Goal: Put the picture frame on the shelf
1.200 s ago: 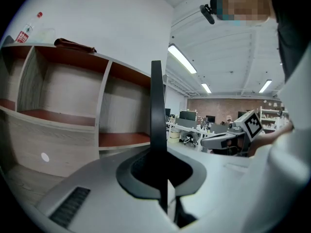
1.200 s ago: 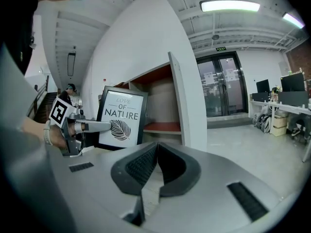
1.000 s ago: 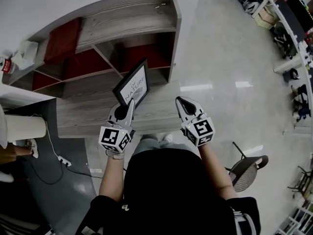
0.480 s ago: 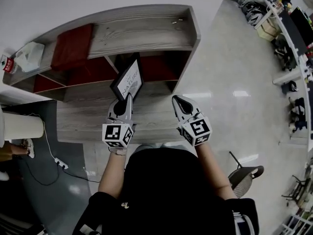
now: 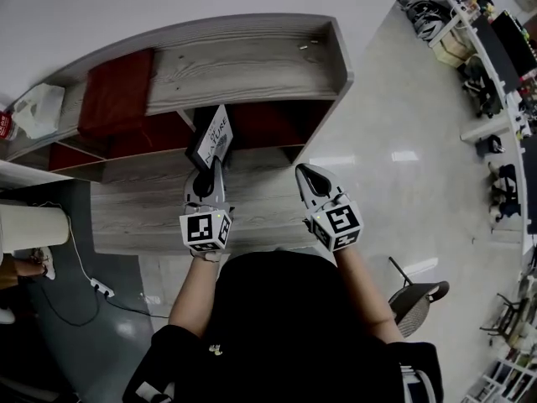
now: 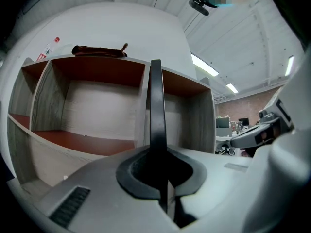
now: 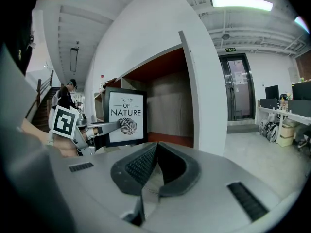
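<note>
The picture frame (image 5: 211, 136), black with a white "NATURE" print, stands upright at the mouth of a middle compartment of the grey wooden shelf (image 5: 252, 57). My left gripper (image 5: 210, 170) is shut on the frame's lower edge. In the left gripper view the frame (image 6: 156, 101) shows edge-on, rising from between the jaws, with a red-floored compartment (image 6: 87, 140) behind it. My right gripper (image 5: 304, 174) is shut and empty, hovering over the low wooden counter (image 5: 143, 217) to the right of the frame. In the right gripper view the frame (image 7: 125, 116) shows face-on, with the left gripper (image 7: 104, 126) on it.
A dark red cloth (image 5: 117, 91) and a white bag (image 5: 38, 107) lie on the shelf top at the left, small bits (image 5: 309, 45) at its right end. A white cylinder (image 5: 33, 223) stands at the left, a chair (image 5: 419, 285) at the right behind me.
My left gripper has carried the frame forward to the shelf opening, and the frame has turned more edge-on. The right gripper has barely moved.
</note>
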